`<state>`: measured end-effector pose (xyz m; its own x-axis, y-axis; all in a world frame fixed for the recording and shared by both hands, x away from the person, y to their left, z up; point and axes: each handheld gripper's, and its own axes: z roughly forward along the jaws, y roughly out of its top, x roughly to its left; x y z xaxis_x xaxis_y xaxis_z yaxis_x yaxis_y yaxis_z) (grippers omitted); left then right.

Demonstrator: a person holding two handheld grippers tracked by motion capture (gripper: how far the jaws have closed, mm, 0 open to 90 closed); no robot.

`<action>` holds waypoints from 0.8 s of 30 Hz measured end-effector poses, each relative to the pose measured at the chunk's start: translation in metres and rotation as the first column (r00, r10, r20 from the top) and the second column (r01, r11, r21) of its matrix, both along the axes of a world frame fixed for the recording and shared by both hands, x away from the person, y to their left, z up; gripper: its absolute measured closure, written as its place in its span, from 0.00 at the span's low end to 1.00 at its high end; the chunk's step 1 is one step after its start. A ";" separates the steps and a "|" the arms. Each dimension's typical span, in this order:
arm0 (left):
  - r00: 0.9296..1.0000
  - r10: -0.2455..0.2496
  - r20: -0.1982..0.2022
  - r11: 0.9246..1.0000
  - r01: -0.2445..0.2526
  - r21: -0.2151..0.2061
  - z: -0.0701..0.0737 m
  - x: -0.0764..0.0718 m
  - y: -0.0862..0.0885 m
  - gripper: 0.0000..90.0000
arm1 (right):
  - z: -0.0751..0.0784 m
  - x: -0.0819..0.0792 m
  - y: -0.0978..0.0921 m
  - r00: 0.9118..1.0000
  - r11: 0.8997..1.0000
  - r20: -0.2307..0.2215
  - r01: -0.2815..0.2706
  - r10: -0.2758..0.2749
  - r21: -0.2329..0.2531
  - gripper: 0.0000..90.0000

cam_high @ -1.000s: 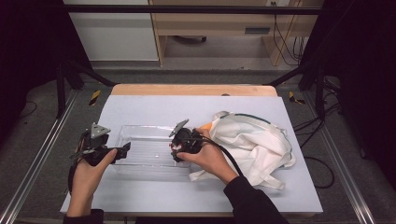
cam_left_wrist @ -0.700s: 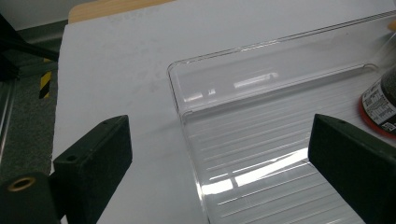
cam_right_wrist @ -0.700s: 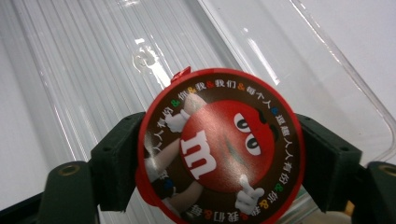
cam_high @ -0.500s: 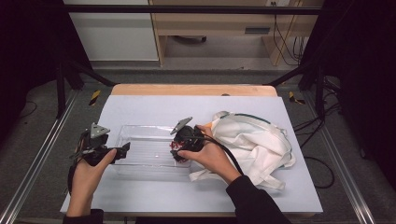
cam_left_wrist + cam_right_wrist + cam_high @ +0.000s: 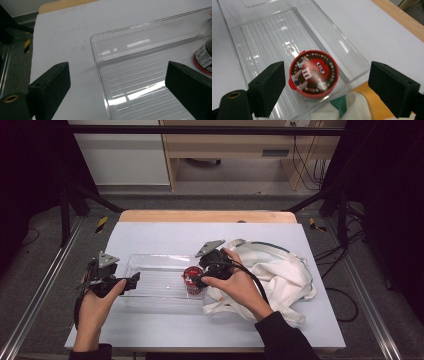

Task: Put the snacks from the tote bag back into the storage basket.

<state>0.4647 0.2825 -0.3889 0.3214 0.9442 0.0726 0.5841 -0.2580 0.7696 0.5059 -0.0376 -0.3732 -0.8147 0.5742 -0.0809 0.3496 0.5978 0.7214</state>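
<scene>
A clear plastic tray (image 5: 155, 287) lies on the pale table. A red-lidded candy cup (image 5: 191, 272) stands upright inside its right end. My right gripper (image 5: 197, 280) hovers just over that end, open. In the right gripper view the cup (image 5: 314, 75) sits between the wide-apart jaws of the right gripper (image 5: 324, 86), with neither jaw touching it. My left gripper (image 5: 131, 282) is open at the tray's left end. In the left gripper view the tray's corner (image 5: 98, 62) lies between the jaws of the left gripper (image 5: 117, 85), and the cup (image 5: 205, 57) shows at the right edge.
A crumpled white cloth bag (image 5: 282, 270) with a green and orange trim lies right of the tray, under my right hand; its edge (image 5: 342, 111) touches the tray's near wall. A wooden strip (image 5: 210, 216) runs along the table's far edge.
The red cup has come into sight standing in the tray's right end, below the right gripper, whose jaws now stand apart around it. The left gripper has stayed put.
</scene>
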 end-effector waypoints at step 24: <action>1.000 0.002 0.009 1.000 -0.002 0.009 0.003 -0.003 0.002 0.06 | 0.032 -0.020 -0.085 0.990 0.989 0.072 0.111 -0.118 0.096 0.12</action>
